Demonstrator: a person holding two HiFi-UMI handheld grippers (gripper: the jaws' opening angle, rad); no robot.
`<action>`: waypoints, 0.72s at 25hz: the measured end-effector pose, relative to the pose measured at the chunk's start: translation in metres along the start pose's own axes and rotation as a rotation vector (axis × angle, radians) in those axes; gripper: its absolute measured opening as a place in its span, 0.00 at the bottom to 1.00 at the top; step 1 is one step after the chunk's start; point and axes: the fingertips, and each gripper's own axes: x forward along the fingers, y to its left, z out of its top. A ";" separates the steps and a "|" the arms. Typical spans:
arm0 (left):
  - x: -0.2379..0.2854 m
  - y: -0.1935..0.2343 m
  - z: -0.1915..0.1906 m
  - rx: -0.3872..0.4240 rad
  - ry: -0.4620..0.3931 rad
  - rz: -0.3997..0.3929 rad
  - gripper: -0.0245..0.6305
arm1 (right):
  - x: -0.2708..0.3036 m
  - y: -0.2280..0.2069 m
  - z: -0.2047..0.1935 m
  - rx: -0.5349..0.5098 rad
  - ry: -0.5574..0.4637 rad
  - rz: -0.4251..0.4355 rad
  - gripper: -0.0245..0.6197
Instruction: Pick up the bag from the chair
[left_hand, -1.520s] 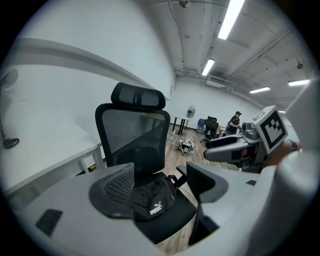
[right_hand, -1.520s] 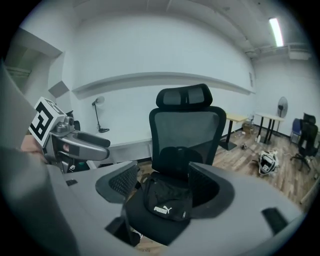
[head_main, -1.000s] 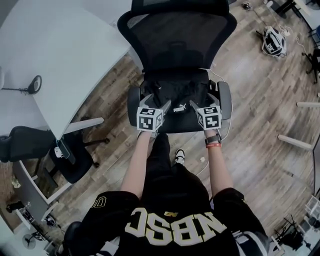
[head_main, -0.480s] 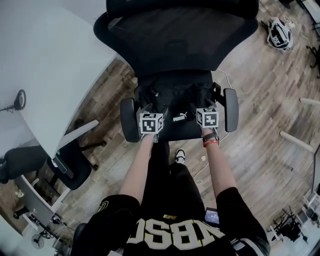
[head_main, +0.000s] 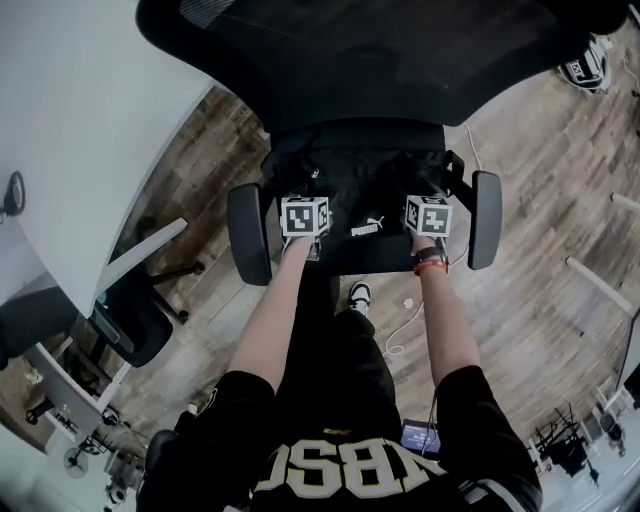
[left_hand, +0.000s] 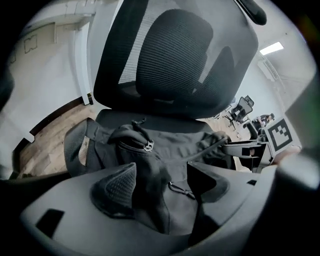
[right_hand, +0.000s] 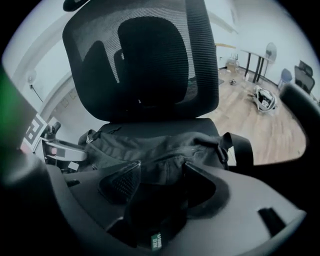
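A black bag (head_main: 365, 185) lies across the seat of a black mesh-backed office chair (head_main: 248, 232). In the head view, my left gripper (head_main: 305, 205) rests on the bag's left part and my right gripper (head_main: 428, 205) on its right part. In the left gripper view, a raised fold of the bag (left_hand: 145, 165) with a zipper pull stands between the open jaws of the left gripper (left_hand: 161, 172), leaning on the left jaw. In the right gripper view, bunched fabric of the bag (right_hand: 160, 150) fills the gap of the right gripper (right_hand: 162, 172), whose jaws stand apart.
The chair's two armrests (head_main: 485, 218) flank both grippers and its backrest (head_main: 400, 60) rises just behind the bag. A white desk (head_main: 80, 120) stands to the left, a second black chair (head_main: 130, 320) lower left. A white cable (head_main: 400, 320) lies on the wood floor.
The head has come closer over the chair. Both grippers have pushed forward from the seat's front edge onto the bag, and fabric now sits between their jaws.
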 end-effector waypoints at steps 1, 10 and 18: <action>0.005 0.003 -0.003 -0.002 0.012 0.008 0.57 | 0.002 -0.003 -0.002 -0.018 0.008 -0.019 0.43; 0.006 0.013 0.000 0.061 0.028 0.083 0.12 | 0.006 -0.011 -0.012 0.027 0.021 0.021 0.19; -0.026 0.001 -0.005 0.048 -0.018 0.061 0.09 | -0.027 0.006 -0.010 0.160 0.009 0.095 0.16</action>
